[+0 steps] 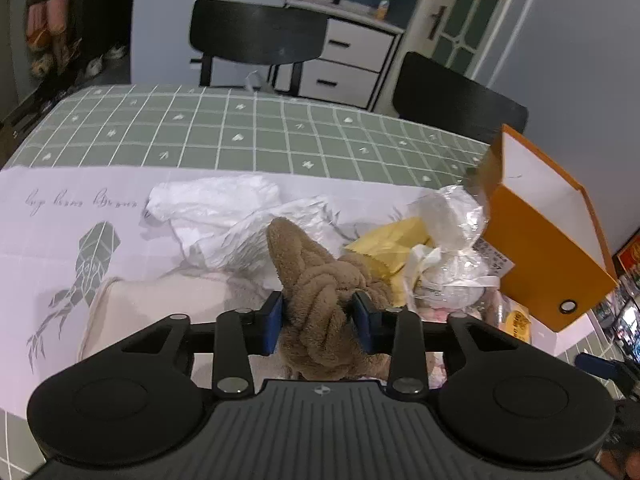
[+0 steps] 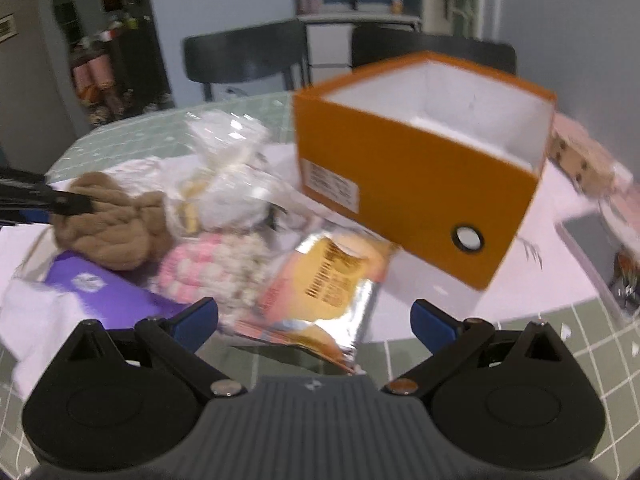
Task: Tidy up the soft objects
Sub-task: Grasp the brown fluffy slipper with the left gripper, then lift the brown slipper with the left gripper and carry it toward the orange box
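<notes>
My left gripper is shut on a brown knotted plush cloth, held just above the pile on the white sheet. The same plush shows in the right wrist view with the left gripper's fingers on it. My right gripper is open and empty above a foil snack packet. An open orange box with a white inside stands to the right; it also shows in the left wrist view. A pink and white knitted item lies by the plush.
Clear plastic bags and white bags lie in the pile, with a yellow packet and a purple flat item. A green grid tablecloth covers the table. Two black chairs stand behind it.
</notes>
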`<state>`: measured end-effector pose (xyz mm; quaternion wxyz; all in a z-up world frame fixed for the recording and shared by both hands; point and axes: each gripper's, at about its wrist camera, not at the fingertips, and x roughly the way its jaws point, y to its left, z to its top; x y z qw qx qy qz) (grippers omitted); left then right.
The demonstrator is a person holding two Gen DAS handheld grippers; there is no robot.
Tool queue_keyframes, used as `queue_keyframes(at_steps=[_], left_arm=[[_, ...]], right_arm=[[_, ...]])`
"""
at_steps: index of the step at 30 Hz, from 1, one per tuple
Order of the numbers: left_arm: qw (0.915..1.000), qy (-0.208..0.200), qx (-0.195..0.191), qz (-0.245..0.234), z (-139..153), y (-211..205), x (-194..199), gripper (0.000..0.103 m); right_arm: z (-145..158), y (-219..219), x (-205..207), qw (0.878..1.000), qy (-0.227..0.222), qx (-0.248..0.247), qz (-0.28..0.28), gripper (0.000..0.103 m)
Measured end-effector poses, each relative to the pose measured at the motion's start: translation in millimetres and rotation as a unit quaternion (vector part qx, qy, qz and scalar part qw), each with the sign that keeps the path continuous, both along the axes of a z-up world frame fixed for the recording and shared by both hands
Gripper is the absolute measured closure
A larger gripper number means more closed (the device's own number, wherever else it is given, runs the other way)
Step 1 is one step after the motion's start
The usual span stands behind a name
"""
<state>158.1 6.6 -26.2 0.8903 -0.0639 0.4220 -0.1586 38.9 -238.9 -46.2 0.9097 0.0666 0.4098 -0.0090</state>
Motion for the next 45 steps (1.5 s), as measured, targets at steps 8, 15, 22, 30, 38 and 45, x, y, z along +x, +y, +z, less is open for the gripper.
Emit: queue_keyframes(at_steps=[8, 15, 22, 30, 38, 45], left_arm=[[0.9995, -0.015, -0.027, -0.004, 14, 21, -6, 0.074], [0.9968, -0.051, -0.060, 0.012, 39, 66, -33, 0.076], [0.9948, -0.050, -0.084, 0.027, 26, 123, -89, 0.079], [0.9950, -0.040, -0.077, 0.048, -5, 155, -136, 0.080], [0.9968, -0.020, -0.070, 0.032, -29, 161, -167, 0.080], [0.9927, -0.043, -0.095, 0.061, -35, 174, -166, 0.019]], right_arm=[[-4, -1, 3, 1.000, 0.007, -0.004, -0.005, 0.003], [5, 0, 3, 1.000, -0.010, -0.006, 0.004, 0.003], [15, 10, 8, 0.999, -0.018, -0.001, 0.038, 0.003], [29, 27, 36, 0.998, -0.028, -0.013, 0.061, 0.003], [29, 50, 97, 0.996, -0.014, -0.048, 0.076, 0.003], [13, 72, 132, 0.993, 0.015, -0.061, 0.098, 0.010]])
